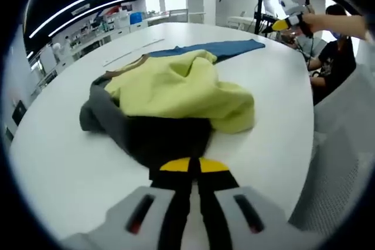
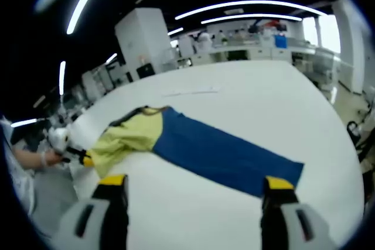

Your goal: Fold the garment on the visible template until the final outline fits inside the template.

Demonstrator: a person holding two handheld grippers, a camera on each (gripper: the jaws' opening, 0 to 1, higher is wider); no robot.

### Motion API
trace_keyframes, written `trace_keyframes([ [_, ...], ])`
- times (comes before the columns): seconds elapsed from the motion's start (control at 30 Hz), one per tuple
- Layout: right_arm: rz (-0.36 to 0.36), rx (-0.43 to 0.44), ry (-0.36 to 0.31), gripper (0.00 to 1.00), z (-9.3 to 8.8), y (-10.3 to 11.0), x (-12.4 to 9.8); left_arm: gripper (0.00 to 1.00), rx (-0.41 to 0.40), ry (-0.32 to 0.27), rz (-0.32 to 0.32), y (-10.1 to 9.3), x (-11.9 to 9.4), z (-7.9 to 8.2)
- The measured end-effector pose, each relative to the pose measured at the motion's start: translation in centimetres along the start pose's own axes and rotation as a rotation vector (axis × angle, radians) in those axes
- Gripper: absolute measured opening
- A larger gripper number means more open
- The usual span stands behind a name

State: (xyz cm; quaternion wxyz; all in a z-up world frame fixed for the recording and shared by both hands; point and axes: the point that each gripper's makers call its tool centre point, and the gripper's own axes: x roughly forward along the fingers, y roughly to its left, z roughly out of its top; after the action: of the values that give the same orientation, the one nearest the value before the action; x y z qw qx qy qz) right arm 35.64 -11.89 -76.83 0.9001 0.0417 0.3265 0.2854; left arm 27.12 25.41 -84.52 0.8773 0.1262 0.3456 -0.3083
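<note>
In the left gripper view, the left hand-held gripper (image 1: 188, 165), with yellow-tipped black jaws, has its jaws together on the near dark edge of a crumpled garment of yellow-green, grey and black cloth (image 1: 176, 95). The garment lies heaped on the round white tabletop (image 1: 64, 162). Beyond the heap, a long blue rectangular sheet (image 1: 225, 48), which looks like the template, stretches toward the far right, partly covered by the cloth. At the far right a person's hand holds the right hand-held gripper (image 1: 280, 24) above the tabletop's edge.

In the right gripper view, the right hand-held gripper (image 2: 196, 184) has its jaws wide apart, holding nothing, above the tabletop (image 2: 263, 103). The blue sheet (image 2: 225, 156) runs from the middle to the right, with the garment (image 2: 126, 139) bunched over its left end. At the far left, the left hand-held gripper (image 2: 87, 160) touches the garment's edge.
</note>
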Motion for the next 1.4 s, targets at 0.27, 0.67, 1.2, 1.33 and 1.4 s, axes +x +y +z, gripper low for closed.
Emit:
trace_keyframes([
  [0.27,0.008,-0.003,0.002,0.93,-0.1,0.4,0.2,0.00,-0.008,-0.001,0.058,2.2,-2.5,-0.4],
  [0.67,0.017,0.009,0.003,0.93,-0.4,0.8,0.4,0.00,-0.003,0.037,0.176,7.8,-6.8,-2.2],
  [1.2,0.010,0.014,0.009,0.92,-0.8,0.9,0.2,0.00,-0.041,0.073,0.189,9.4,-7.4,-3.9],
  [1.33,0.008,0.018,0.011,0.92,-0.9,0.9,0.1,0.01,-0.060,0.055,0.191,9.5,-7.4,-3.9],
  [1.4,0.010,0.019,0.014,0.92,-1.0,1.1,0.2,0.03,-0.072,0.046,0.196,9.5,-7.3,-3.8],
])
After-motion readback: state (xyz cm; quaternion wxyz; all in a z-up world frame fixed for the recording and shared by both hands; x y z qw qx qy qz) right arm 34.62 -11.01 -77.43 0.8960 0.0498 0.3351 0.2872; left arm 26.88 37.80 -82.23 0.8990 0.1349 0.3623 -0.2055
